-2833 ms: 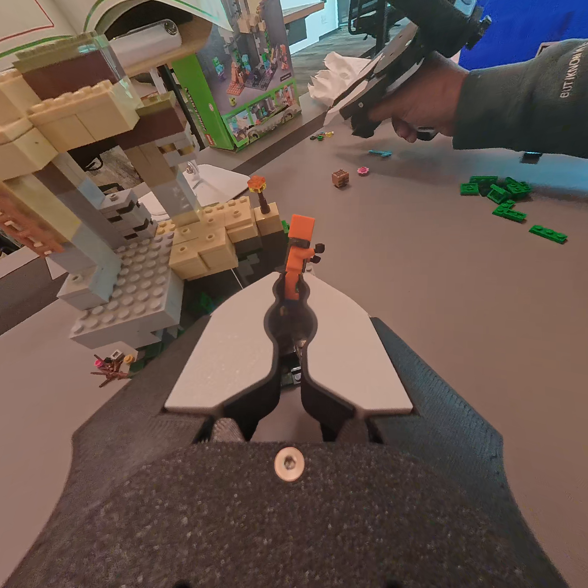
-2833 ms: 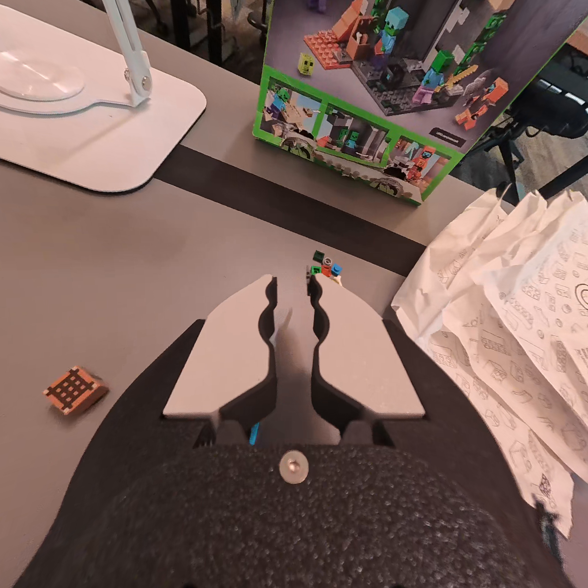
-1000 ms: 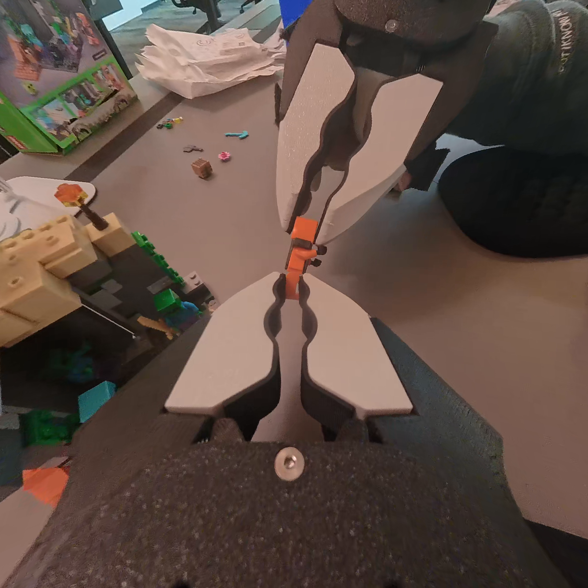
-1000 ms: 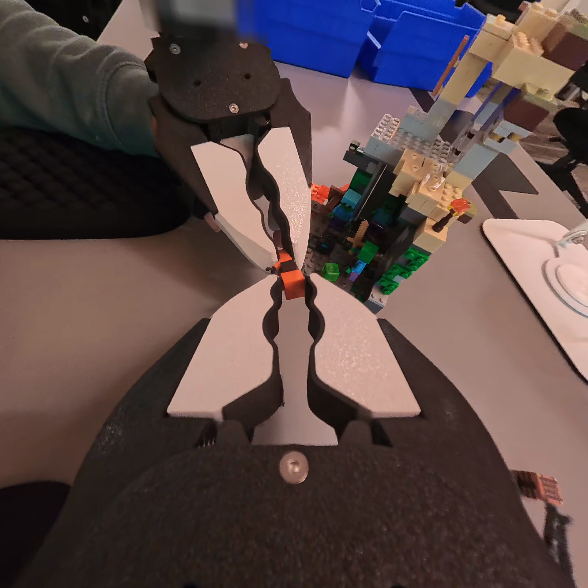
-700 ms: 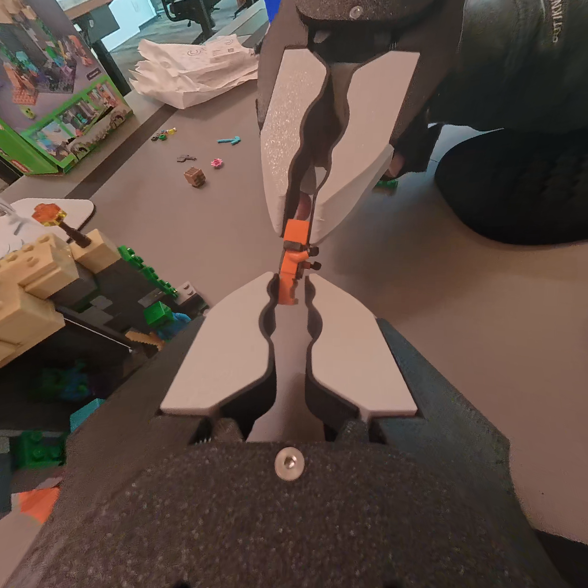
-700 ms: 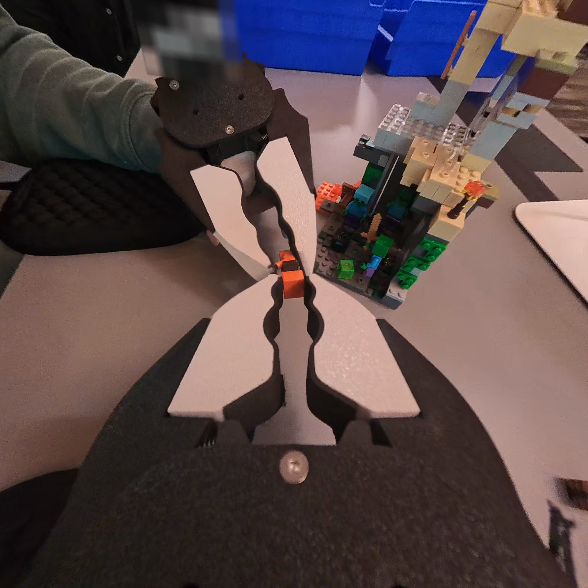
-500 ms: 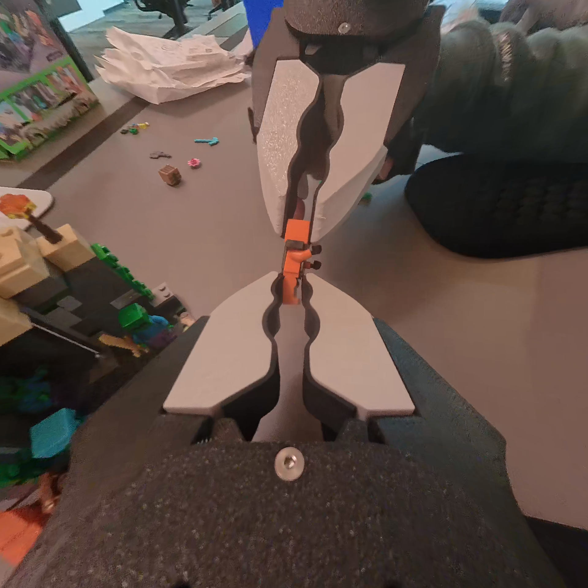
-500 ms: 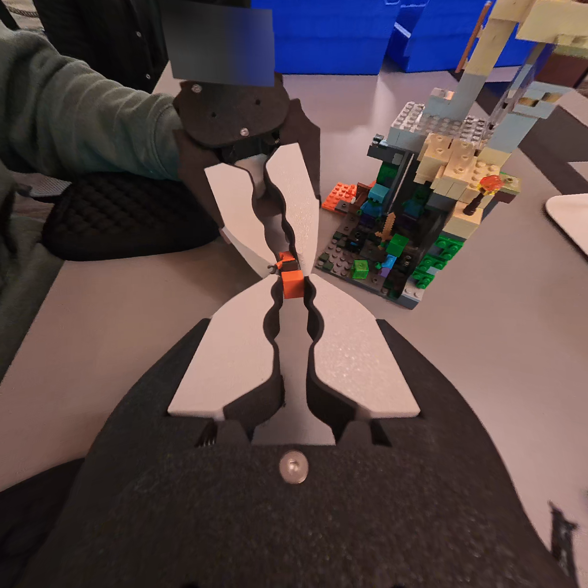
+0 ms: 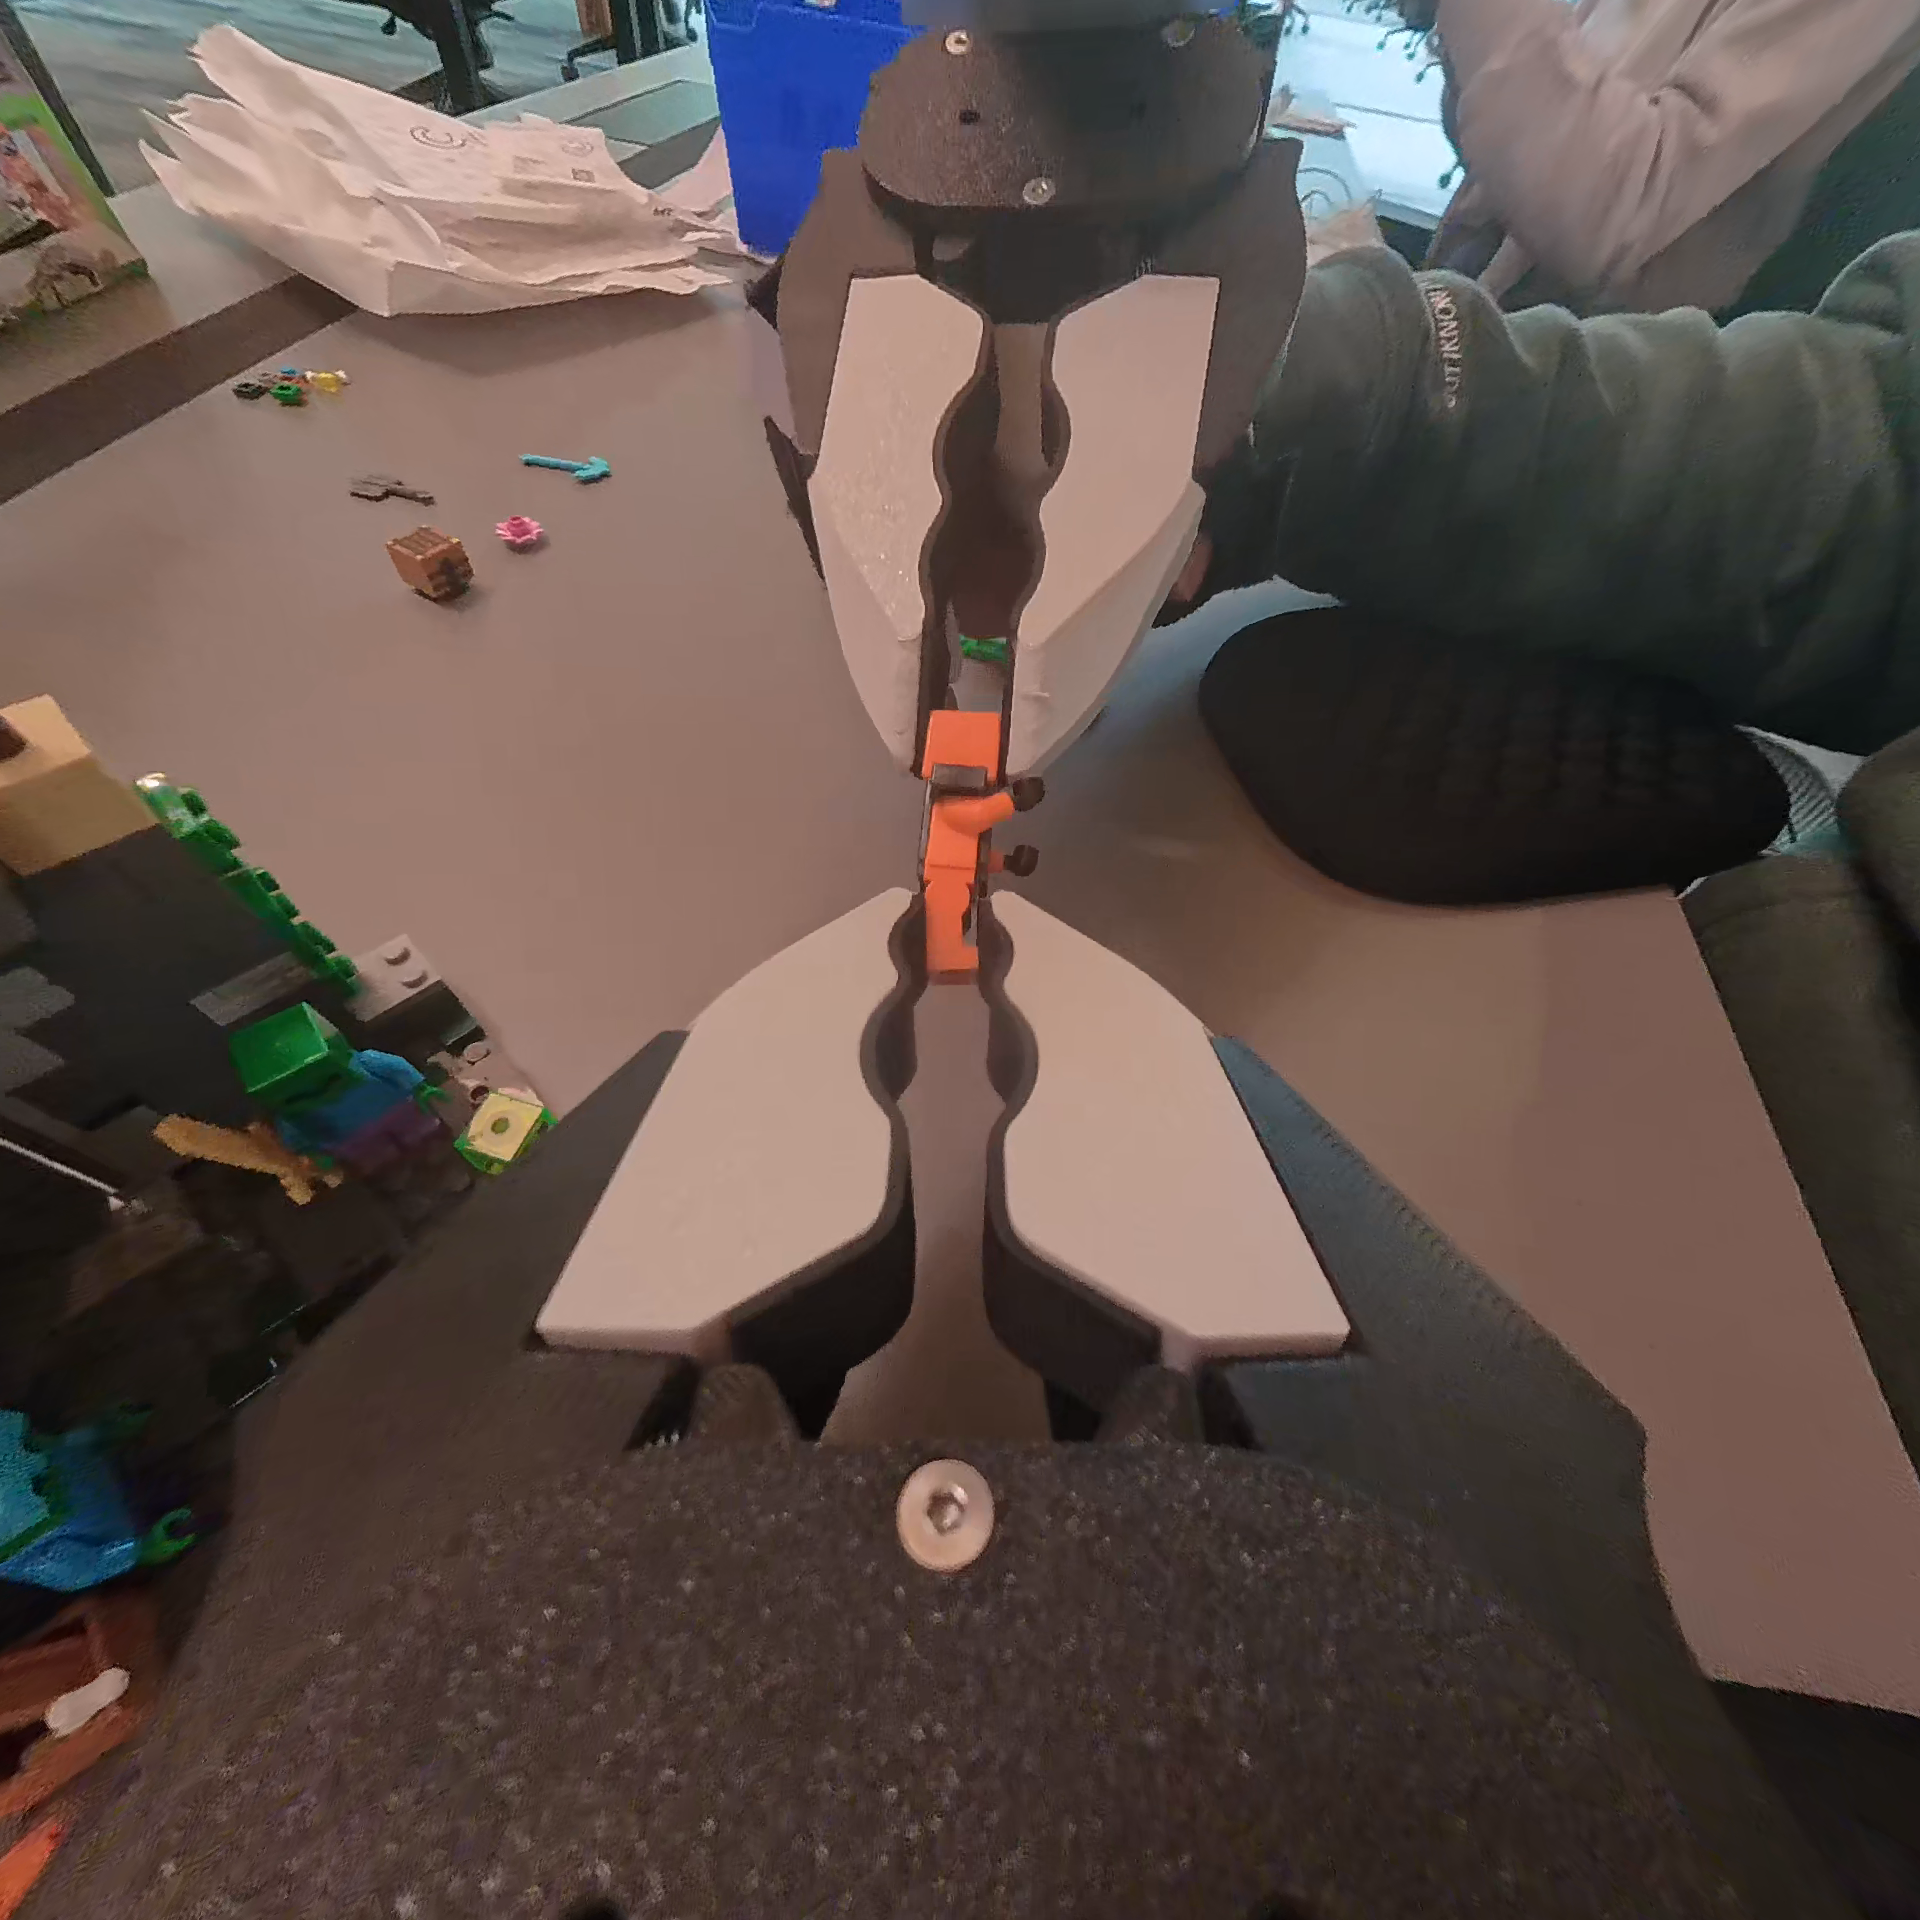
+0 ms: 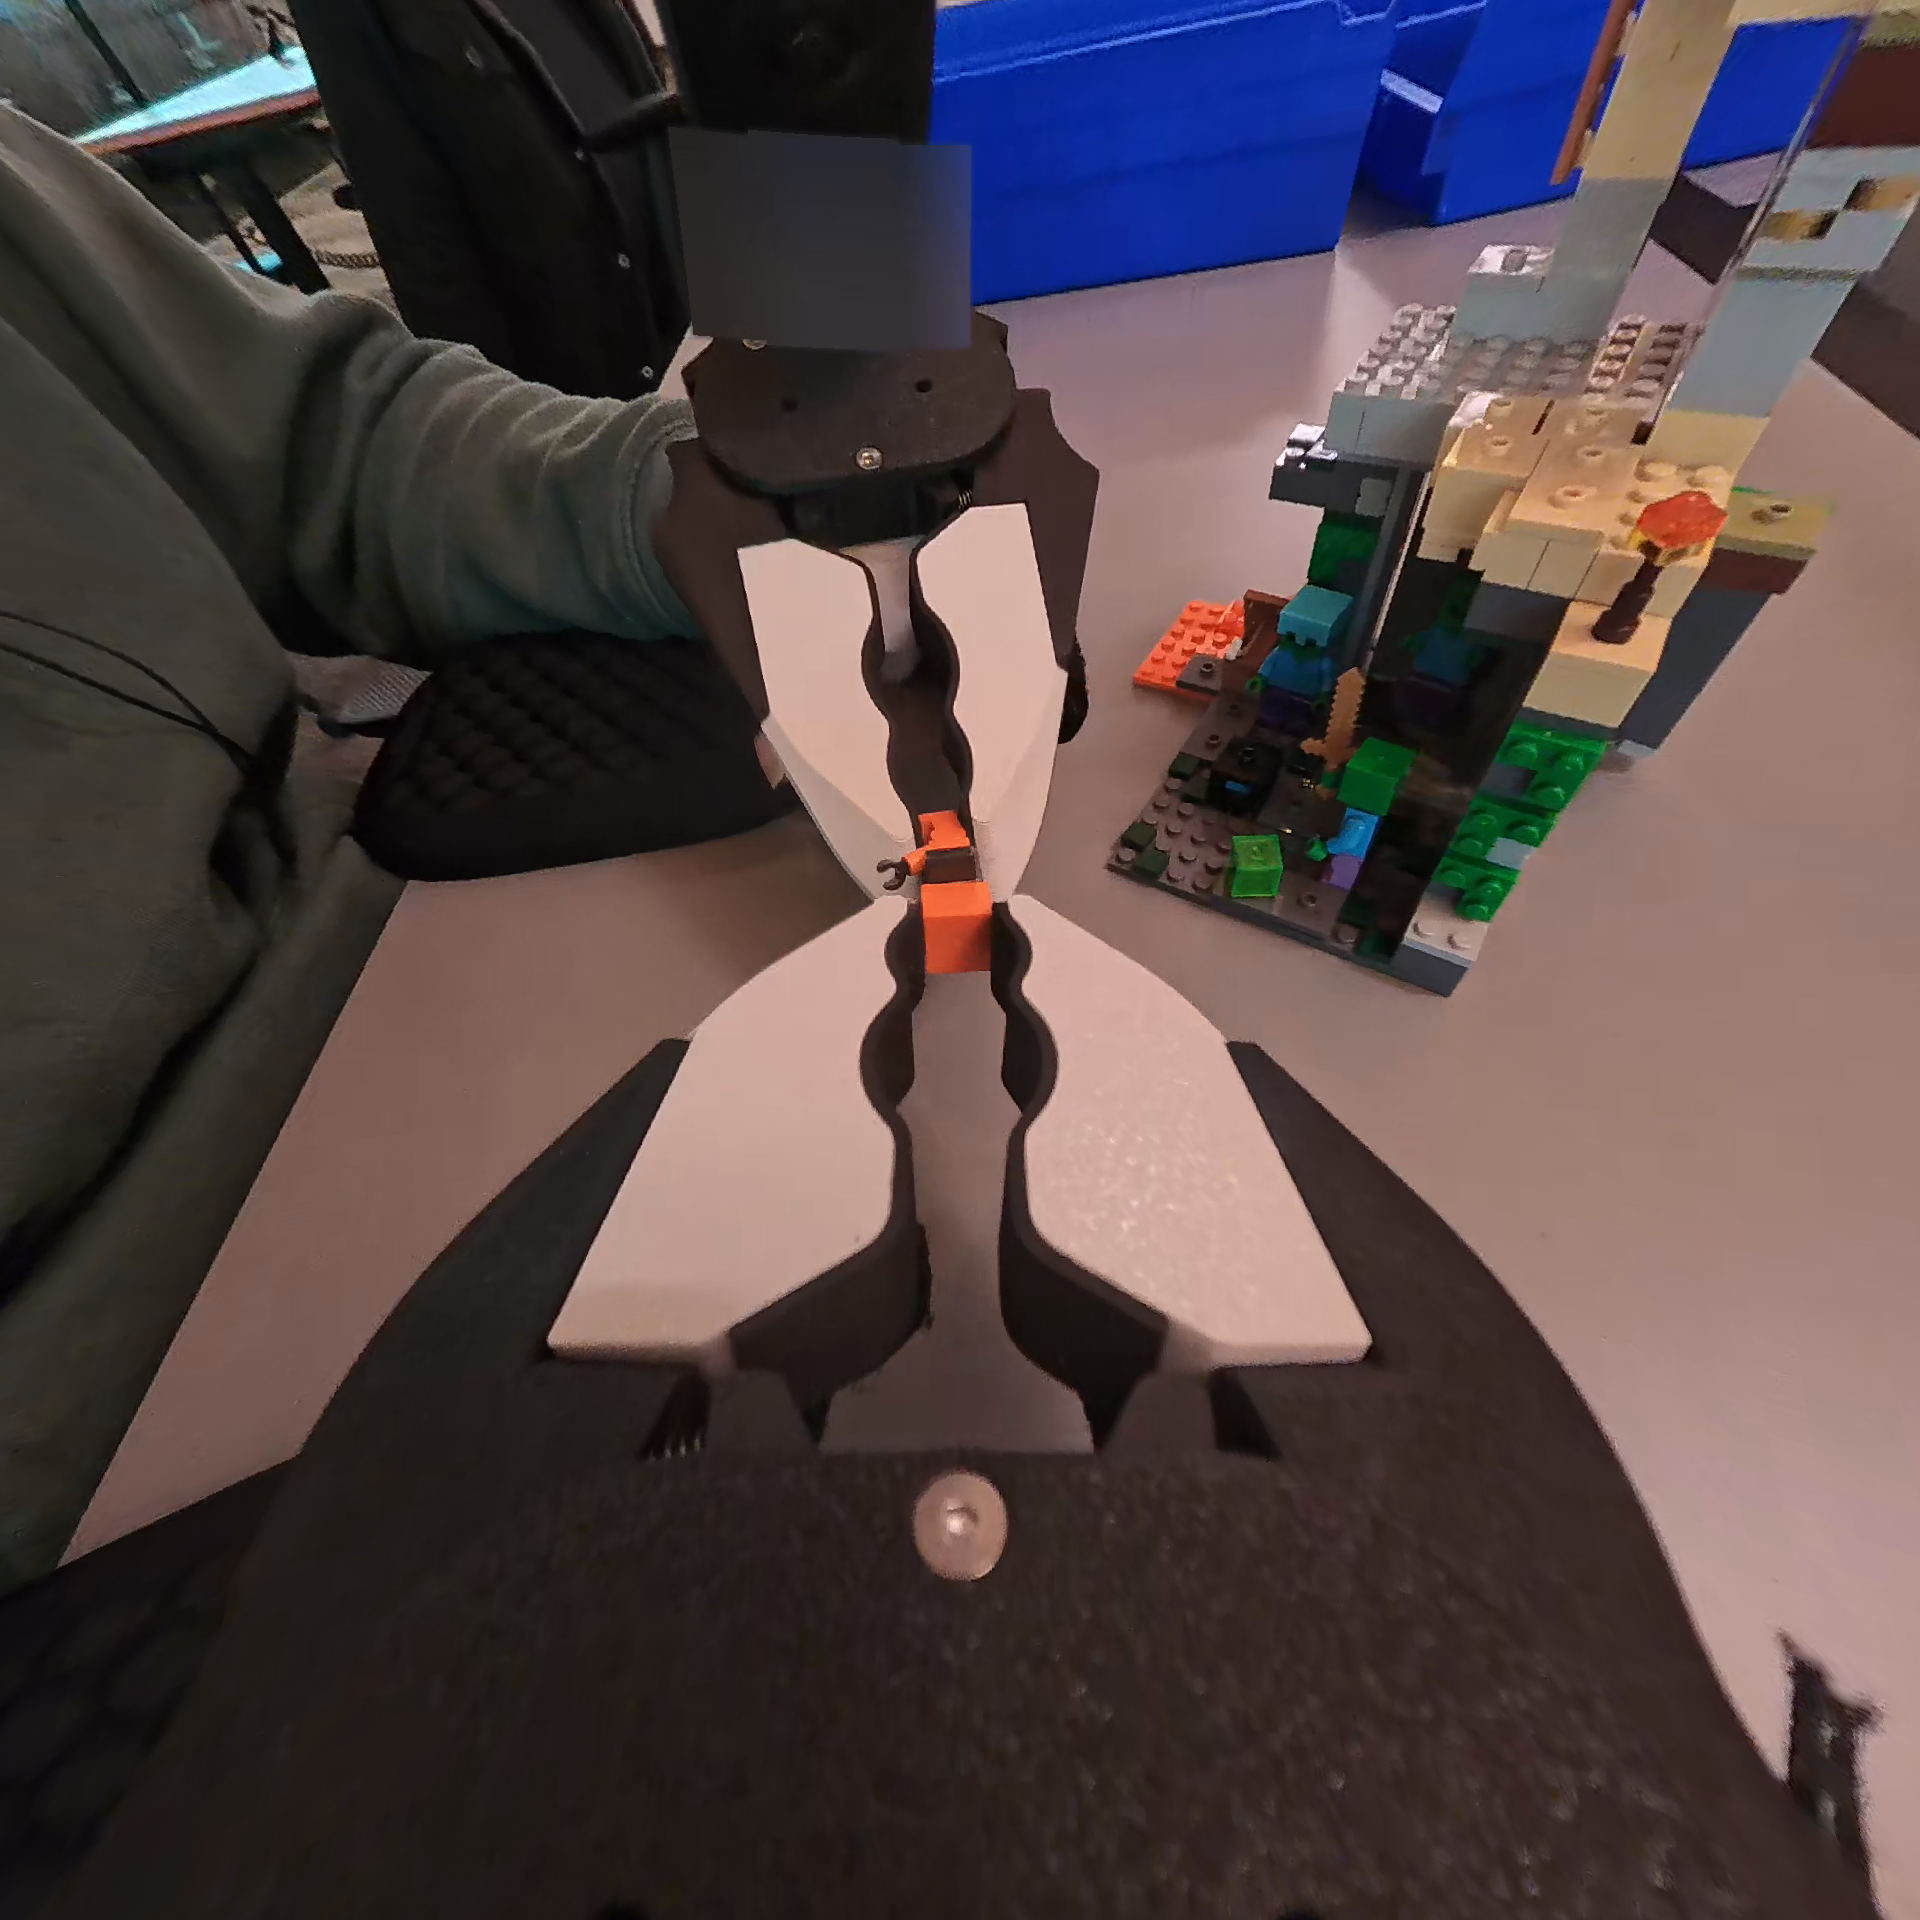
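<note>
Left gripper (image 9: 948, 914) clamps the legs of an orange toy figure (image 9: 958, 842); right gripper (image 10: 956, 914) has now closed on its head, tip to tip above the grey table (image 9: 623, 748), brick castle (image 10: 1507, 644) just beside, both holding firm

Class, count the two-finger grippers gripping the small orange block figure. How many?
2. The left gripper clamps the legs of the small orange block figure; the right gripper clamps its cube head, opposite. None looks hidden.

Two claws (image 9: 948, 920) (image 10: 954, 920) are gripping one orange minifigure (image 9: 956, 842). One brick castle model (image 10: 1496, 665) is standing nearby. Two blue bins (image 10: 1143, 135) are sitting behind.
</note>
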`<control>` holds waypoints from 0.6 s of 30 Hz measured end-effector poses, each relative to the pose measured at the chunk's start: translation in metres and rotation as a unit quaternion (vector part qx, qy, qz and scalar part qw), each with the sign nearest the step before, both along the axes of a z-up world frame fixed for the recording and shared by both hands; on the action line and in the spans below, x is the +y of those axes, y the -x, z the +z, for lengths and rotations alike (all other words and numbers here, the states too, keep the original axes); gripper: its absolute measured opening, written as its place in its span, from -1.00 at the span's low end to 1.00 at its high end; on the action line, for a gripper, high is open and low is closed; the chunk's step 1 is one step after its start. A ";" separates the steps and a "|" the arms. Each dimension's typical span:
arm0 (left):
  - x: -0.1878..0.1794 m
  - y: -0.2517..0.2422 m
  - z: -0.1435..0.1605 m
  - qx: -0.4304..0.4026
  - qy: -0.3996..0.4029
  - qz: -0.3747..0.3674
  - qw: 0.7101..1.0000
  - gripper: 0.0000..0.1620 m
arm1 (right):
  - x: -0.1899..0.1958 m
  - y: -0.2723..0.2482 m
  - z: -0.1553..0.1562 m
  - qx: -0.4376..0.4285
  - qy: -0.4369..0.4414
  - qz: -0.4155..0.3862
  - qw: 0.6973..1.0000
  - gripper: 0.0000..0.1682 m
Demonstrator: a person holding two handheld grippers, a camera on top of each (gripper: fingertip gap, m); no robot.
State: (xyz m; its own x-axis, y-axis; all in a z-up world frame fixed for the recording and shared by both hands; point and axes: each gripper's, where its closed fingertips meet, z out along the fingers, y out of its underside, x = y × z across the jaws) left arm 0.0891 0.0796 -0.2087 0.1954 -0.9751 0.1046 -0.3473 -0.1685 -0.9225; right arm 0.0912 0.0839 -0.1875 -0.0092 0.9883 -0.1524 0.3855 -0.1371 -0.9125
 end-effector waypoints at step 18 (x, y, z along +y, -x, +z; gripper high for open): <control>0.020 0.008 0.010 -0.017 -0.046 0.059 0.997 -0.78 | 0.088 -0.091 0.029 -0.135 -0.068 -0.116 0.982 -0.86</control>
State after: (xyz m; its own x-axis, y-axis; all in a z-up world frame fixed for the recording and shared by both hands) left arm 0.0809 0.0995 -0.1983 0.3065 -0.9516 0.0245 -0.2982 -0.1204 -0.9469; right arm 0.1824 0.1718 -0.1582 0.2413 0.9703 0.0142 0.5884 -0.1346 -0.7973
